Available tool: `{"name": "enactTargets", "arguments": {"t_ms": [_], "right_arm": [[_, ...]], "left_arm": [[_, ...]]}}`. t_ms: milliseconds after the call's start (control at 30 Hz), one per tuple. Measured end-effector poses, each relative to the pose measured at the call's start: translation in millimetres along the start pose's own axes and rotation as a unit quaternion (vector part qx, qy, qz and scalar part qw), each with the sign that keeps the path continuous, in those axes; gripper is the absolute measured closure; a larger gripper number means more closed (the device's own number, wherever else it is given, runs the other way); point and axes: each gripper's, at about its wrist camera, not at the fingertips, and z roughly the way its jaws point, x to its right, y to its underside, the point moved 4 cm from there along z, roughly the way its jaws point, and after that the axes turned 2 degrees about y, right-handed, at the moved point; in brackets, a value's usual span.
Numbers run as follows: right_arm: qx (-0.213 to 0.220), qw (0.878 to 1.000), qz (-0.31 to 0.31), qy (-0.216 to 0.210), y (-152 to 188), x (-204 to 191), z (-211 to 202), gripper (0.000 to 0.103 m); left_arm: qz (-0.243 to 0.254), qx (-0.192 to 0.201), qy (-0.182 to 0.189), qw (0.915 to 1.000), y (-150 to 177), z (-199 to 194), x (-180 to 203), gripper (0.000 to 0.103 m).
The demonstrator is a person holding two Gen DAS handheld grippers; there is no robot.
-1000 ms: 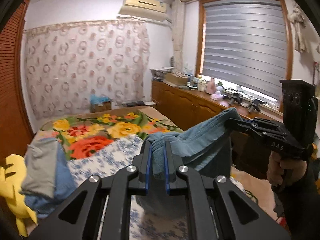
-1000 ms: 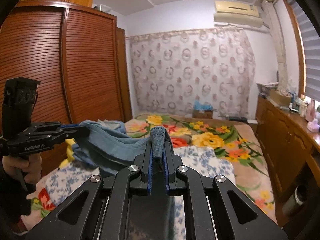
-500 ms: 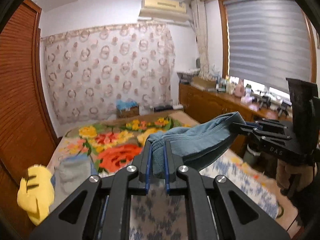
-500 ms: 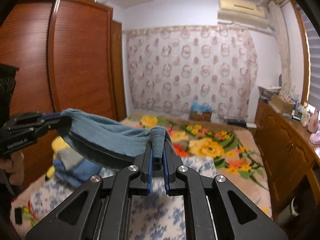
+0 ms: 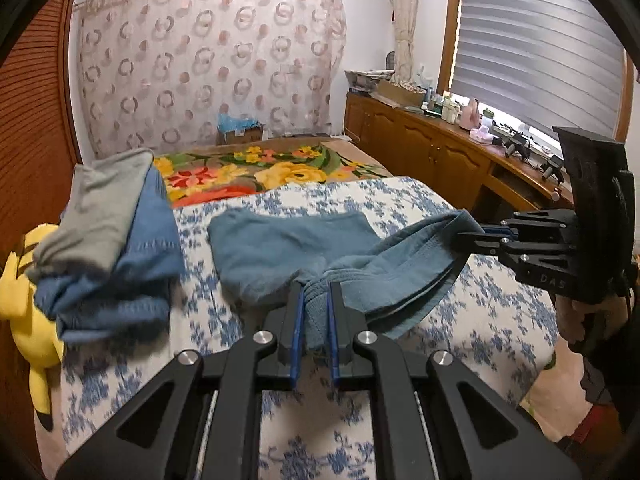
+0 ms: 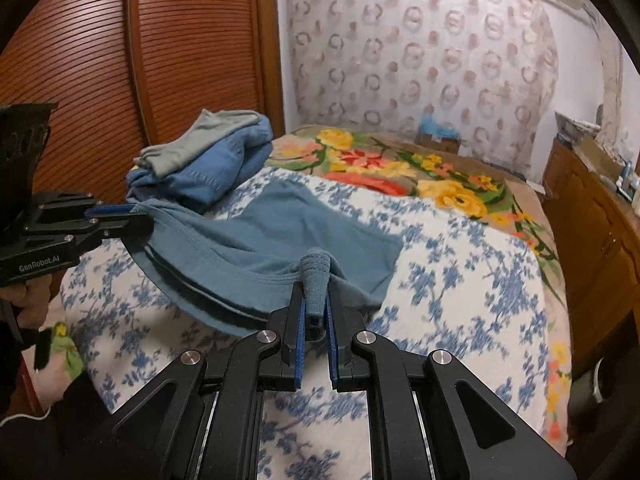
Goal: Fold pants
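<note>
Both the left gripper (image 5: 314, 312) and right gripper (image 6: 316, 312) are clamped on the near waist edge of the blue pants (image 5: 288, 248), whose far end already rests on the bed (image 5: 400, 200), long axis running away from the fingers.

Home bedroom. A bed (image 5: 400, 208) with blue-flowered sheet and bright floral blanket (image 5: 256, 168) fills centre frame. A louvred wooden wardrobe (image 6: 120, 60) is seen upper left, a patterned curtain (image 5: 208, 60) at the far wall, a blinded window (image 5: 536, 48) upper right above cluttered wooden cabinets (image 5: 420, 144). Clothes (image 5: 108, 240) are heaped at left.
</note>
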Motion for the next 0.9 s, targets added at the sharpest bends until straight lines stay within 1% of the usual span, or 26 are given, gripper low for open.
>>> {"name": "enactTargets", "arguments": {"t_ms": [200,567,900], "right_arm": [[-0.003,1.0,0.006,-0.01,16.2,-8.4,-6.1,0.097],[-0.021,0.999,0.031,-0.013,60.6,-20.2,-1.0,0.097],[-0.033,0.998,0.055,-0.014,81.3,-19.3,1.2,0.097]], "left_arm": [[-0.015,-0.013,0.004,0.9998,21.1,-3.0,-1.7,0.096],[-0.034,-0.045,0.013,0.9983,61.1,5.2,-0.6,0.096],[-0.035,-0.051,0.014,0.998,73.7,5.7,1.2,0.096]]}}
